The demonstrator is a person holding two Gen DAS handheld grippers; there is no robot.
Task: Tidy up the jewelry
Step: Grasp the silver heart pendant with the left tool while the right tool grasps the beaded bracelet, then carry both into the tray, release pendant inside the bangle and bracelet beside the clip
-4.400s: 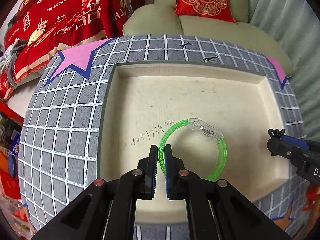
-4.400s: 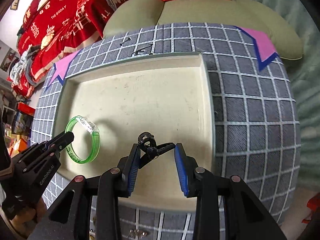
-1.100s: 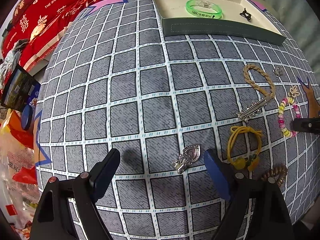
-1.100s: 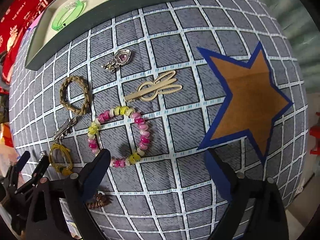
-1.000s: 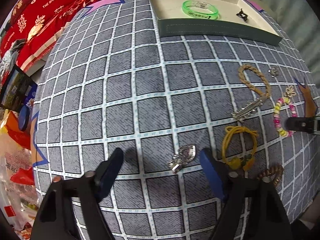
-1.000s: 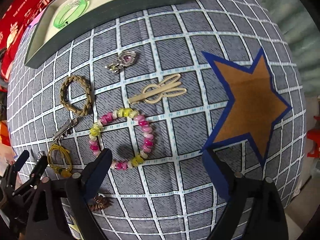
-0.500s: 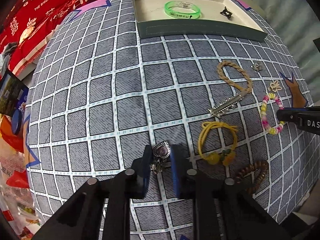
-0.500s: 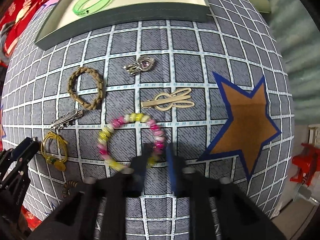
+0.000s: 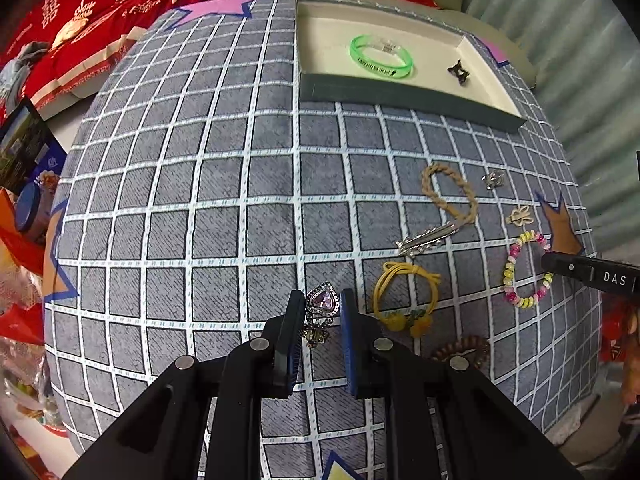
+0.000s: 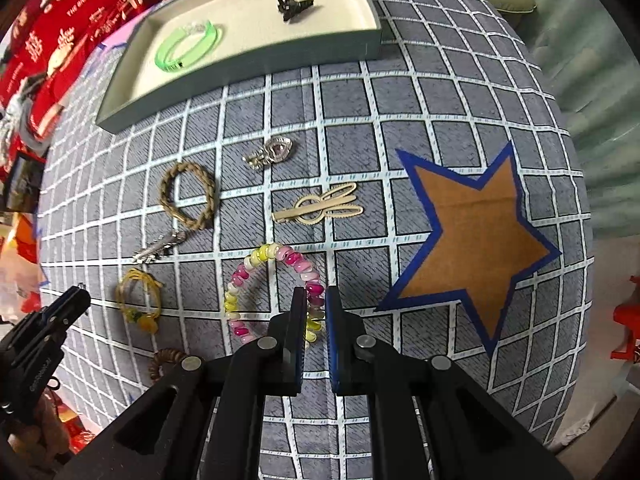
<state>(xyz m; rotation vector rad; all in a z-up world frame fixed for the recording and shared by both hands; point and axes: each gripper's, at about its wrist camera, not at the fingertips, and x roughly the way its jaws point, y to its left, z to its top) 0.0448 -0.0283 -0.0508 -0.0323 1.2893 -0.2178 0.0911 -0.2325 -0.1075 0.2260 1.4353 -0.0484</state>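
My left gripper [image 9: 319, 299] is shut on a silver heart pendant [image 9: 322, 306] with a purple stone, held just above the grey checked cloth. My right gripper [image 10: 315, 295] is shut on the near right side of a pink-and-yellow bead bracelet [image 10: 256, 259]; the same bracelet [image 9: 524, 276] shows in the left wrist view. A grey tray [image 9: 400, 98] with a cream floor stands at the far side. In it lie a green bangle [image 9: 380, 57] and a black claw clip [image 9: 460, 72].
On the cloth lie a braided bracelet [image 10: 188, 196], a silver hair clip [image 10: 160, 250], a yellow hair tie [image 10: 140, 300], a brown spiral tie [image 9: 460, 350], a second silver pendant [image 10: 272, 152] and a cream hair clip [image 10: 320, 208]. A brown star patch [image 10: 472, 232] lies to the right.
Both grippers have gone from wide open to shut, the left on the heart pendant and the right on the bead bracelet. Both have since risen from the cloth.
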